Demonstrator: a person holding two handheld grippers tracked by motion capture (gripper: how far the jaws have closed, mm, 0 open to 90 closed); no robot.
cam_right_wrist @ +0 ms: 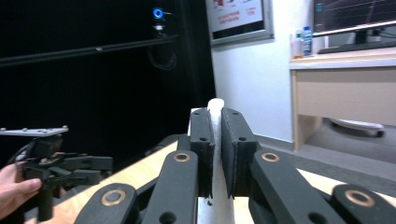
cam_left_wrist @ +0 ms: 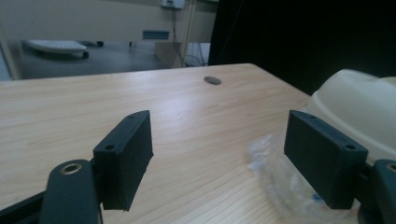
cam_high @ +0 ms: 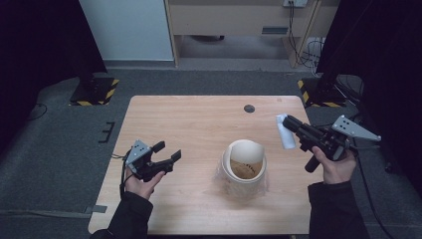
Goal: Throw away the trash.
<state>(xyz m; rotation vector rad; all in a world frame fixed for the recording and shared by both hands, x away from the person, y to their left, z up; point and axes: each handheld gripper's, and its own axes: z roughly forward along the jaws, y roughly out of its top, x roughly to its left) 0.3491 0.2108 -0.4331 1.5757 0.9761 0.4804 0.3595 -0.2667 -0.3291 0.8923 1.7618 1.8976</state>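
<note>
**White foam strip lifted clear, cream container waiting**

White foam strip [cam_high: 285,131] is pinched flat between the pressed-together jaws of the right tool [cam_high: 290,123], held above the bench [cam_high: 199,124] edge at about three o'clock from the cream container [cam_high: 244,162]. It looks soft, pale and slightly crumbly, poking past the jaw tips. The pick-up seems done; placing it is likely left. The left tool [cam_high: 168,152] hangs spread and empty at nine o'clock of the container, beside crinkled clear plastic [cam_left_wrist: 275,172].
</note>
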